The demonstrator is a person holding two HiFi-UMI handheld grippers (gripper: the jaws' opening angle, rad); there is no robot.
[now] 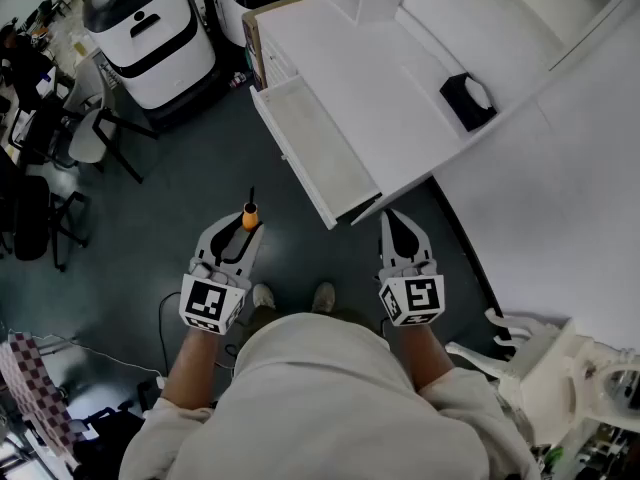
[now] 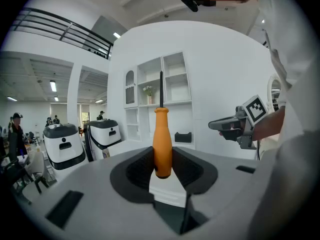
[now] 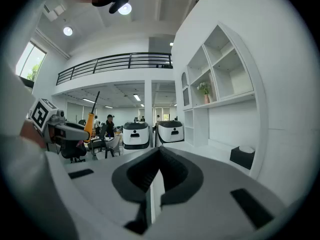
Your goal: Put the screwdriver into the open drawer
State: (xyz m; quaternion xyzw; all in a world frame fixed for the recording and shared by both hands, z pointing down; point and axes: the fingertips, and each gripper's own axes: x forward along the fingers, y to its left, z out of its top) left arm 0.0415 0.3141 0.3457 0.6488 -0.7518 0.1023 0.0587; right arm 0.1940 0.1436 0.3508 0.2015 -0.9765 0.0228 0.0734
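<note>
My left gripper point(image 1: 246, 231) is shut on the screwdriver's orange handle point(image 1: 250, 214). In the left gripper view the screwdriver point(image 2: 162, 139) stands upright between the pads with its dark shaft pointing up. The open white drawer point(image 1: 312, 153) juts from the white desk point(image 1: 390, 68), ahead and to the right of the screwdriver, and looks empty inside. My right gripper point(image 1: 392, 220) is shut with nothing in it, just below the drawer's near corner. Its pads point(image 3: 150, 176) meet at the tip in the right gripper view, where the left gripper point(image 3: 60, 130) shows at the left.
A black box point(image 1: 467, 101) sits on the desk top, under white shelves point(image 2: 160, 91). Two white machines point(image 1: 150, 33) stand beyond the drawer at the upper left, with office chairs point(image 1: 90, 133) further left. The person's shoes point(image 1: 265, 296) stand on dark floor. White equipment point(image 1: 560, 368) fills the lower right.
</note>
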